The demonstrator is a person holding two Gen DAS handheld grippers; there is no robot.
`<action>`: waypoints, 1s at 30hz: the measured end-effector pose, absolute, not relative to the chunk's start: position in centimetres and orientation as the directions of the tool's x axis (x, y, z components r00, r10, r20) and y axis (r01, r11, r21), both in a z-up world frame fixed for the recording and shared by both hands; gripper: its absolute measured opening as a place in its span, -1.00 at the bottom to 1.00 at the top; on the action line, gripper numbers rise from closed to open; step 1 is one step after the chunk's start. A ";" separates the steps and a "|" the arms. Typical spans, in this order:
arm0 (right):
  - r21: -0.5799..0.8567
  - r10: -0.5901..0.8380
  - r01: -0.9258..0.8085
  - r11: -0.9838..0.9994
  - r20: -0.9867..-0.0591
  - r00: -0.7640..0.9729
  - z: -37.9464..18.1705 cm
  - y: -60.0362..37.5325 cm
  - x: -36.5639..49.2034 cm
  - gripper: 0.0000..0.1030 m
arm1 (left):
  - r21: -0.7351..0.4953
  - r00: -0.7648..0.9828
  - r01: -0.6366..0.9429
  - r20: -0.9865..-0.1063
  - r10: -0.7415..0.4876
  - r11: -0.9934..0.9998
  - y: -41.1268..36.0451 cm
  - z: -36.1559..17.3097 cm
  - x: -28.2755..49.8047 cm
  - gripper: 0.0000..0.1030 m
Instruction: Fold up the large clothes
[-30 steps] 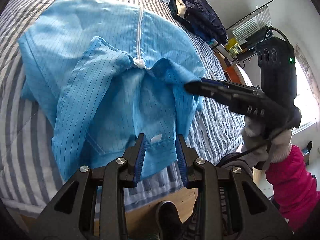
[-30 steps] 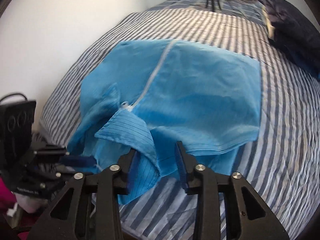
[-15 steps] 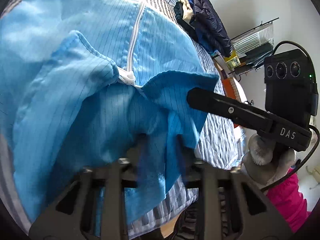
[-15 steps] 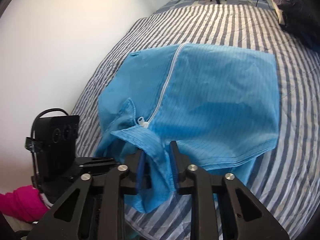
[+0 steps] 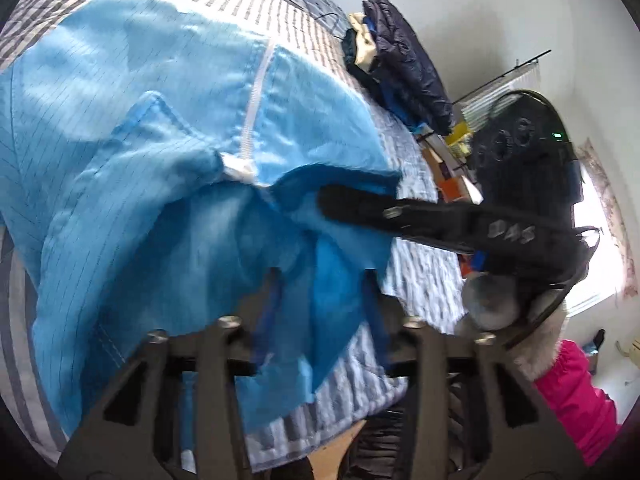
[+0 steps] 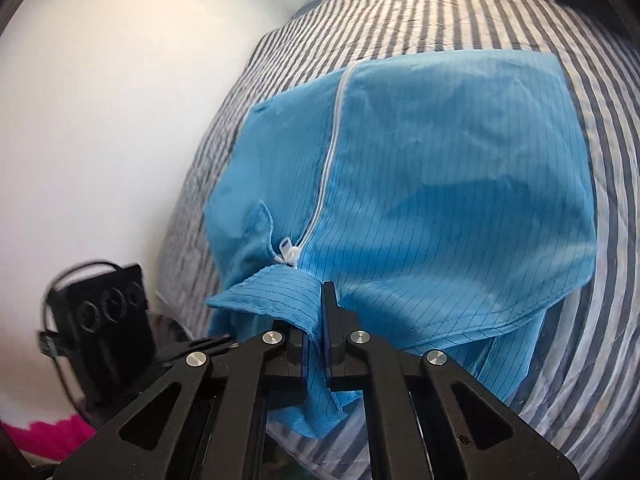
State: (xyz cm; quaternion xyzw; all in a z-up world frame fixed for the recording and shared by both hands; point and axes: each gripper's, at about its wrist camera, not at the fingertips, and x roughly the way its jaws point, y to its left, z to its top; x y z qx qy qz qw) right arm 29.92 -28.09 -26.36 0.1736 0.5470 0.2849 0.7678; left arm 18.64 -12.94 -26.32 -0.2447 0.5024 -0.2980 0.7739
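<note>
Since the earlier frames: our right hand-held gripper (image 6: pixel 318 344) has been closing and now pinches the collar flap (image 6: pixel 272 294) of the blue garment (image 6: pixel 440 184); our left hand-held gripper (image 5: pixel 320 312) has shut and just reopened, its jaws now half apart with a hanging fold of fabric between them, pads not visibly pressing.

Item: blue garment, pinstriped, white zip (image 5: pixel 256 92) closed, lying on the striped bed (image 6: pixel 420 12), neck end at 6 o'clock draping over the bed's edge, hem toward 12 o'clock.

Step in hand, as we judge it: securing both near corners at the collar before a fold. Only the right is secured. The next move calls for the left to close on the fabric it straddles, then for both to lift together and carry the neck end toward 12 o'clock.

Surroundings: a pile of dark clothes (image 5: pixel 404 72) at 1 o'clock on the bed, well apart from the garment; a shelf rack (image 5: pixel 504 92) at 2 o'clock; a gloved hand (image 5: pixel 496 304) with pink sleeve (image 5: pixel 576 396) at 4 o'clock. Obstruction: loose folds bunched at the collar may get caught in the grip.
</note>
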 end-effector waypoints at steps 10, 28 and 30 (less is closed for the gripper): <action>0.697 0.708 -0.152 0.701 -0.655 0.265 -27.3 -29.9 30.2 -0.97 | -0.665 0.264 0.233 -0.659 -0.704 0.709 -14.4 -28.1 19.3 -0.99; 0.251 0.323 -0.218 0.943 -0.844 0.429 -24.3 -29.1 28.4 -0.97 | -0.604 0.299 0.294 -0.677 -0.672 0.740 -7.5 -23.7 16.6 -0.48; 0.244 0.321 -0.218 0.945 -0.820 0.473 -23.0 -29.4 26.9 -0.97 | -0.575 0.366 0.254 -0.687 -0.627 0.778 -5.0 -22.9 16.6 -0.30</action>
